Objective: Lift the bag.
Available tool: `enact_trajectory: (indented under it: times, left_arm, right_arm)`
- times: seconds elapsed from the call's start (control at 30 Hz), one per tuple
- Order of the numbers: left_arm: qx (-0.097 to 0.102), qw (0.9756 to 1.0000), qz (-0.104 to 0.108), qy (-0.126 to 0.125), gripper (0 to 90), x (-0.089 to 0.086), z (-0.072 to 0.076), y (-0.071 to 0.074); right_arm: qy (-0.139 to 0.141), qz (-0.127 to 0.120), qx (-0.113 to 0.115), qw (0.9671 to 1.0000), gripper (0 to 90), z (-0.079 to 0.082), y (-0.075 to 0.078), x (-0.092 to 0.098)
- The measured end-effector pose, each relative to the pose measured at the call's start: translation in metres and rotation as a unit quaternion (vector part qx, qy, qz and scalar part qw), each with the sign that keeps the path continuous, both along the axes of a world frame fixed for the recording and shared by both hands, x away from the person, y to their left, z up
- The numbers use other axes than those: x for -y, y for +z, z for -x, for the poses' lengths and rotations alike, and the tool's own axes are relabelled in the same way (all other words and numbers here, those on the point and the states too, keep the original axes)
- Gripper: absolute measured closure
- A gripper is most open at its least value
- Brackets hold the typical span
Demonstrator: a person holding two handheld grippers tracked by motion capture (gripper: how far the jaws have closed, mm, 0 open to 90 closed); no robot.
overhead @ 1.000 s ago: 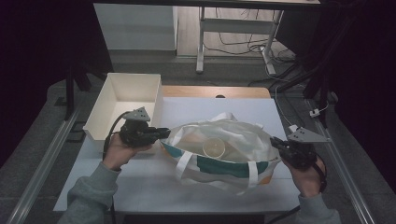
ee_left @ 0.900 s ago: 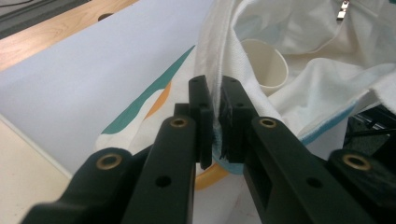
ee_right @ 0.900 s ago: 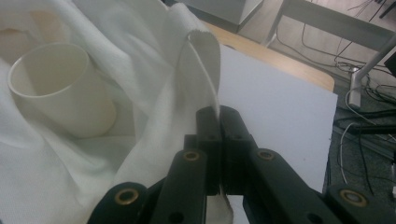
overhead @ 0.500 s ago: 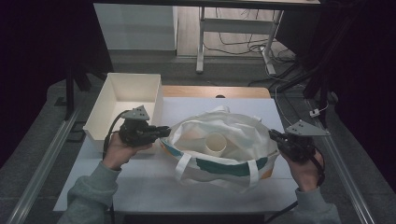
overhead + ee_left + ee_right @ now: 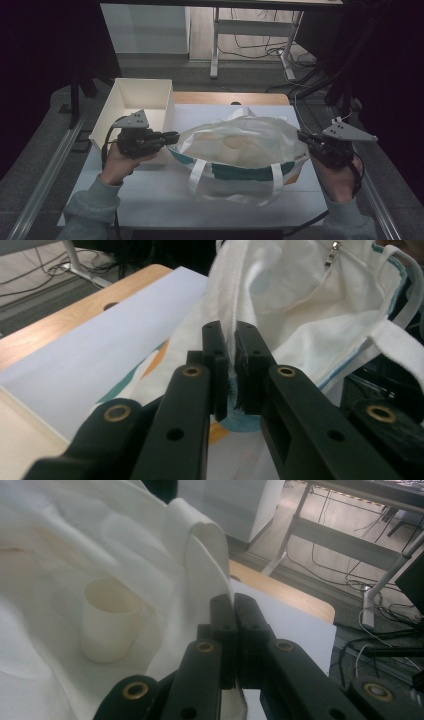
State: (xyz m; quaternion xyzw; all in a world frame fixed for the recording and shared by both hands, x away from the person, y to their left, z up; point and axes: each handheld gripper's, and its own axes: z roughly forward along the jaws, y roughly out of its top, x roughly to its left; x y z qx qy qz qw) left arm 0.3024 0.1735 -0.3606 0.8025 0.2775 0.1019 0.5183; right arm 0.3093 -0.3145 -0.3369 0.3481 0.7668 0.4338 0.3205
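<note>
- tote bag (image 5: 240, 150) mid bench (image 5: 165, 185), cup (image 5: 107, 620) standing inside it
- open box (image 5: 137, 107) at bench's left-rear, left of bag

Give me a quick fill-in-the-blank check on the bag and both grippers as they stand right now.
1. The left gripper is shut on the tote bag's ____.
2. Inside the bag stands a pale ____.
3. The right gripper pinches the bag's opposite edge with its jaws ____.
4. The white bin sits on the person's ____ side of the table.

Missing words: rim; cup; shut; left
</note>
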Motion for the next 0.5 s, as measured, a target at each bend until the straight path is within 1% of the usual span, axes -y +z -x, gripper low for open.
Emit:
enact_trajectory:
  times: [0.03, 0.13, 0.23, 0.27, 0.4, 0.47, 0.5]
  left_arm:
    - [-0.002, 1.0, 0.002, 0.002, 84.8, -0.001, -0.003, 0.0]
    - [-0.008, 0.9999, 0.003, 0.013, 84.9, 0.0, -0.015, -0.003]
    - [-0.016, 0.9996, -0.001, 0.025, 85.1, 0.0, -0.029, -0.006]
    - [-0.021, 0.9994, 0.001, 0.029, 85.1, 0.0, -0.035, -0.008]
    - [-0.043, 0.9983, -0.003, 0.041, 85.2, 0.003, -0.056, -0.015]
    - [-0.048, 0.9976, -0.013, 0.048, 85.3, 0.006, -0.064, -0.019]
    - [-0.051, 0.9971, -0.018, 0.053, 85.3, 0.007, -0.067, -0.021]
  right_arm:
    - [0.0, -0.003, -0.002, 1.0, 87.4, -0.004, 0.001, 0.001]
    - [-0.006, -0.003, -0.01, 0.9999, 87.5, -0.019, 0.001, 0.001]
    - [-0.013, 0.0, -0.027, 0.9996, 87.6, -0.039, -0.002, 0.0]
    - [-0.015, -0.001, -0.034, 0.9993, 87.6, -0.046, -0.004, 0.0]
    - [-0.026, 0.013, -0.063, 0.9976, 87.6, -0.076, -0.017, -0.003]
    - [-0.034, 0.025, -0.076, 0.9962, 87.7, -0.09, -0.026, -0.004]
    - [-0.036, 0.027, -0.083, 0.9955, 87.6, -0.096, -0.03, -0.005]
